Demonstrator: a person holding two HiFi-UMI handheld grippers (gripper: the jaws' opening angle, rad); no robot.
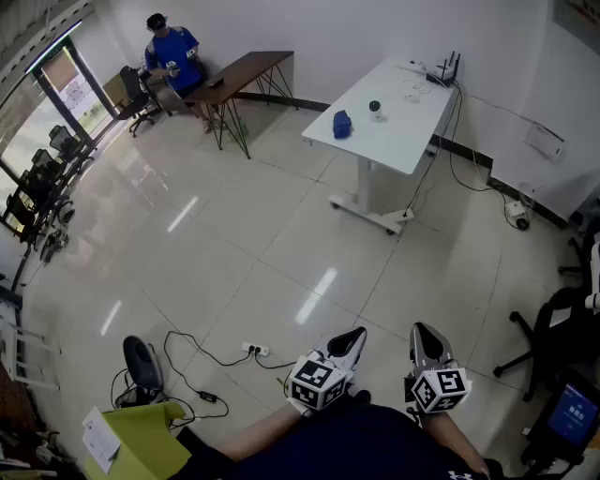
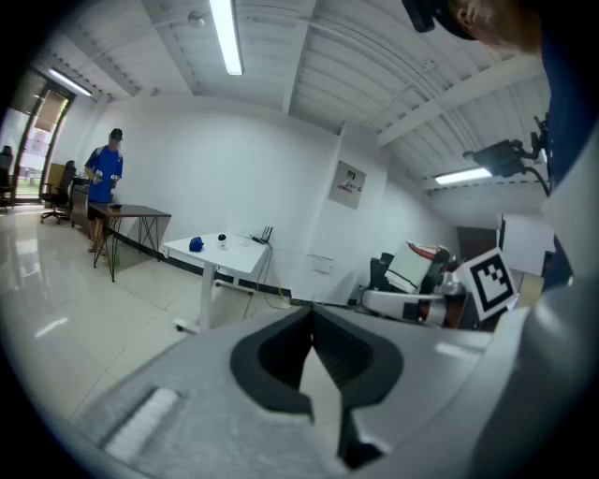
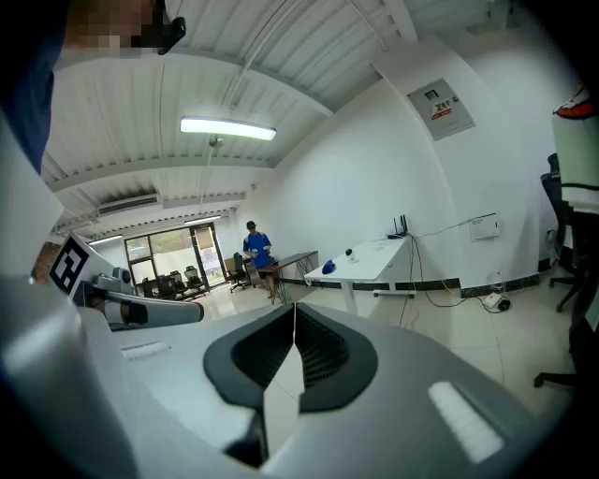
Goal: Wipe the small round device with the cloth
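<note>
The small round device [image 1: 375,106] sits on a far bench [image 1: 405,139], so walk close, left claw [image 1: 355,333] and right claw [image 1: 423,330] clenched empty.

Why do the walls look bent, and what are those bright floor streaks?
Head view: a wide lens bows the walls, and the glossy floor mirrors ceiling lamps as streaks. Left gripper view: dark corners, the tube light blown out white. Right gripper view: same fisheye curve; the white table looks tiny.
</note>
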